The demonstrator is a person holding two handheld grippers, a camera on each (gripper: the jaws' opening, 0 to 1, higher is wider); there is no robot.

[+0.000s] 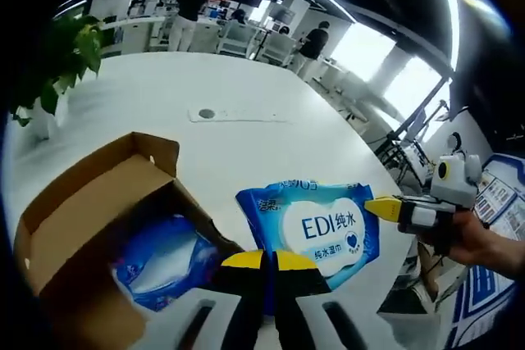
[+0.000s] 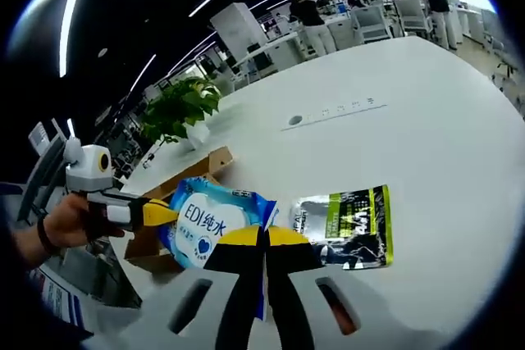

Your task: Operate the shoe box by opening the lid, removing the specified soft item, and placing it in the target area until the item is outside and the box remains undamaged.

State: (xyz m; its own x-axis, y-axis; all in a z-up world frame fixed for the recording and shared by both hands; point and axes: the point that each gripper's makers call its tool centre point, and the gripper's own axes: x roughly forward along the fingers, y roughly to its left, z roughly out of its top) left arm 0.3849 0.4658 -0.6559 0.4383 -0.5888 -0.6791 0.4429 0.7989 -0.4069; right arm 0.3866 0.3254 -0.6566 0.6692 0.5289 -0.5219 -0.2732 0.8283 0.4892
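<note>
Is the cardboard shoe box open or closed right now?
Open. In the left gripper view the shoe box has its flap lifted and a blue pack shows inside.

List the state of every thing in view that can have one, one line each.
Brown cardboard shoe box: lid open, a blue soft pack still inside.
Blue EDI wet-wipes pack: out of the box, pinched at both ends.
Left gripper: shut on the wipes pack.
Right gripper: shut on the wipes pack.
Green-and-black foil pouch: lying flat on the white table.
</note>
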